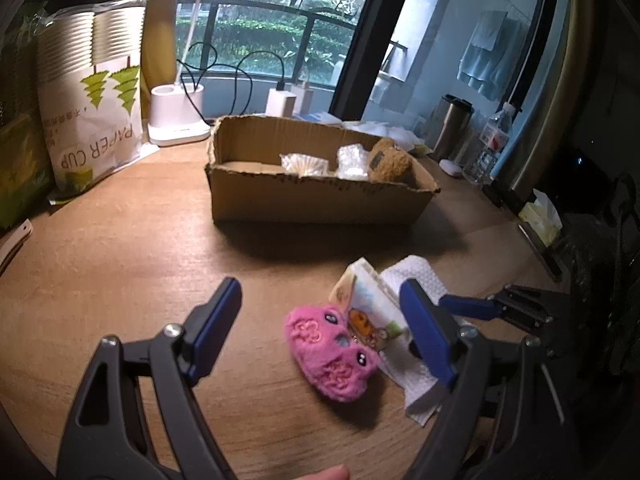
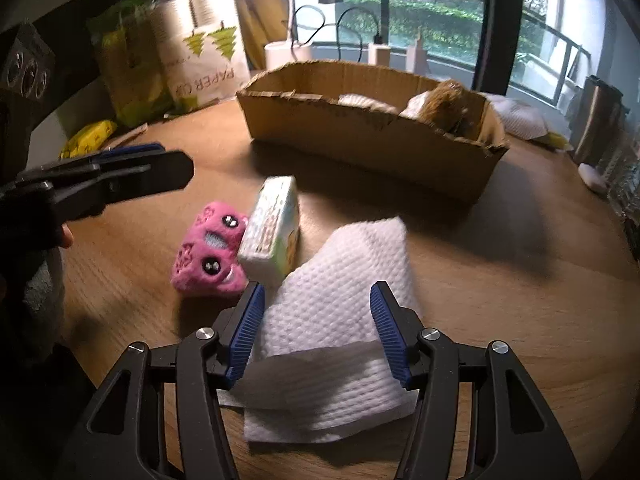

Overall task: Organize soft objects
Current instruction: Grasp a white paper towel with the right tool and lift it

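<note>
A pink plush toy [image 1: 331,352] lies on the wooden table beside a small tissue pack [image 1: 366,304] and a white folded cloth [image 1: 416,280]. My left gripper [image 1: 320,312] is open, its fingers either side of the plush and pack, above them. In the right wrist view the plush [image 2: 210,246], the pack [image 2: 274,224] and the cloth [image 2: 340,300] lie in front. My right gripper [image 2: 316,328] is open, fingers astride the cloth's near part. The cardboard box [image 1: 320,196] holds a brown plush [image 1: 390,160] and clear bags [image 1: 352,162].
A paper cup pack [image 1: 92,100] and a white lamp base [image 1: 178,120] stand at the back left. A steel mug [image 1: 452,128], a water bottle [image 1: 492,140] and a tissue box [image 1: 540,216] stand at the right edge. The left gripper shows in the right wrist view [image 2: 120,176].
</note>
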The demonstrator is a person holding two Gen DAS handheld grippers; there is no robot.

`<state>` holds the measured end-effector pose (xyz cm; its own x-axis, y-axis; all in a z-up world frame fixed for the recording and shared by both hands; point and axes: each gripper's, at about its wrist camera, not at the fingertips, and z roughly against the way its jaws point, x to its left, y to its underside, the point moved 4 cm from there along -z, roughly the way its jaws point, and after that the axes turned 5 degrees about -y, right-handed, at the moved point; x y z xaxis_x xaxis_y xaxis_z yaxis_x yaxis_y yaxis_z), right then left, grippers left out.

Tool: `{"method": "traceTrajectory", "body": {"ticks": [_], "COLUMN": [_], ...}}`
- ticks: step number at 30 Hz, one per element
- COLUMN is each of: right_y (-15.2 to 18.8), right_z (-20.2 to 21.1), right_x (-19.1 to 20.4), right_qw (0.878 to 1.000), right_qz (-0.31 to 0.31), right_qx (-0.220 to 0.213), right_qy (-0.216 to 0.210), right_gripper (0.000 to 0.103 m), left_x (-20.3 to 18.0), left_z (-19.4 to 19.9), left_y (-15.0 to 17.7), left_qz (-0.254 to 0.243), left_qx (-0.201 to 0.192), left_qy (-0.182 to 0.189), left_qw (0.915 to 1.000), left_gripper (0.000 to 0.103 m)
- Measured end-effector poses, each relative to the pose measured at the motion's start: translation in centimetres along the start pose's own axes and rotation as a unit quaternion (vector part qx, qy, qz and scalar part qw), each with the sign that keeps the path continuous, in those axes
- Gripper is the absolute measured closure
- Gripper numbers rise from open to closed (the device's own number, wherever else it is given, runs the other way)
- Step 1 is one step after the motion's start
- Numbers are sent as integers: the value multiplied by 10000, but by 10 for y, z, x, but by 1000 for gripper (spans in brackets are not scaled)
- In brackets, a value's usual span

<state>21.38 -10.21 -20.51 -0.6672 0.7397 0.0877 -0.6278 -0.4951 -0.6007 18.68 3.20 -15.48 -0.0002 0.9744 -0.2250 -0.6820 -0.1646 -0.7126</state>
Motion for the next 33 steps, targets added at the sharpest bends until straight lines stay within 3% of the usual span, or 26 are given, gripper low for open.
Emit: {"method": "traceTrajectory", "body": {"ticks": [3,6,12,18,27,33], "right_y": [3,1,-9,-17,-3,19], "right_z": [-5,-2,27,58,76,84], "right_x": [3,1,-15,-42,-101,-139], "right_qw": [9999,10000,9987,9951,9900,9861], "right_qz": [60,72,-163,-386,-817,-1035], "right_qx": [80,8,-458,-910,-1064,-997], "right_qy": [-3,-34,-151,2,442,832], "right_gripper": [82,93,93,93,93,93], "left_x": [-1,-3,-12,-27,-73,-119], "left_z": [0,0,-3,-8,-18,-30], "left_y": [1,0,-3,-7,-8,4], "left_qz": [-6,-38,-134,-284,-754,-1278], "left_qx": [14,26,57,104,209,392], "left_qy": [-1,1,-21,-16,169,393], "left_qw": [10000,10000,9999,9995,9968,9903], "left_gripper": [21,21,21,21,21,21]}}
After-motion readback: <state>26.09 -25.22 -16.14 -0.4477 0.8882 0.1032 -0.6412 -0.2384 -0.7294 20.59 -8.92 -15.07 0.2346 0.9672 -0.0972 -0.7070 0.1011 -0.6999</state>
